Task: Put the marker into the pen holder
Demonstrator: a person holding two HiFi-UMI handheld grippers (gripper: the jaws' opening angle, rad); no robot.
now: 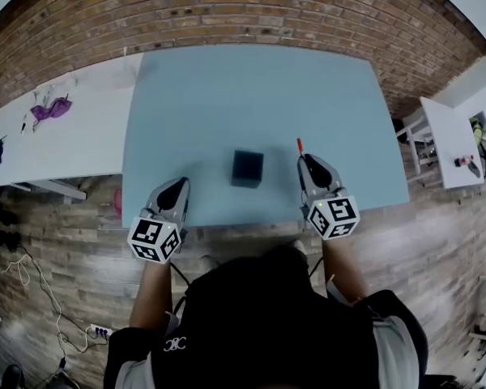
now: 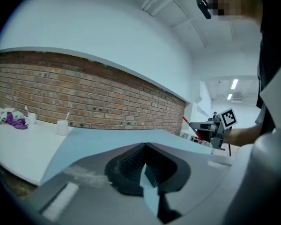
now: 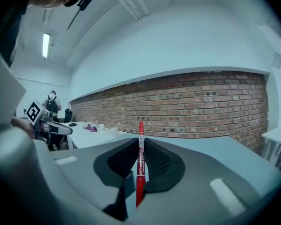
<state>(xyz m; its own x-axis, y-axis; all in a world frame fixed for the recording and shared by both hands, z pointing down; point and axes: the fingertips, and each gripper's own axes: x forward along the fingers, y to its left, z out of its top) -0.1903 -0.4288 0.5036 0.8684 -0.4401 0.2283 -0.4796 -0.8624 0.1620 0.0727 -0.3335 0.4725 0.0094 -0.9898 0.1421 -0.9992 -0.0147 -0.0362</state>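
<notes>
The blue table (image 1: 227, 96) carries the dark pen holder (image 1: 247, 168). The left gripper (image 2: 144, 146) is closed on nothing. The right gripper (image 3: 140, 143) clamps the red marker (image 3: 140, 165), which is off to the pen holder's right. The marker's label print is too small to read.

A light blue table (image 1: 202, 104) is standing with its far edge against a brick wall (image 1: 251, 14). A dark, square pen holder (image 1: 247, 168) is sitting upright on it, near the front edge and about midway across. A white table (image 1: 73, 140) is standing just beside its left side, bearing a purple cloth (image 1: 50, 109).
</notes>
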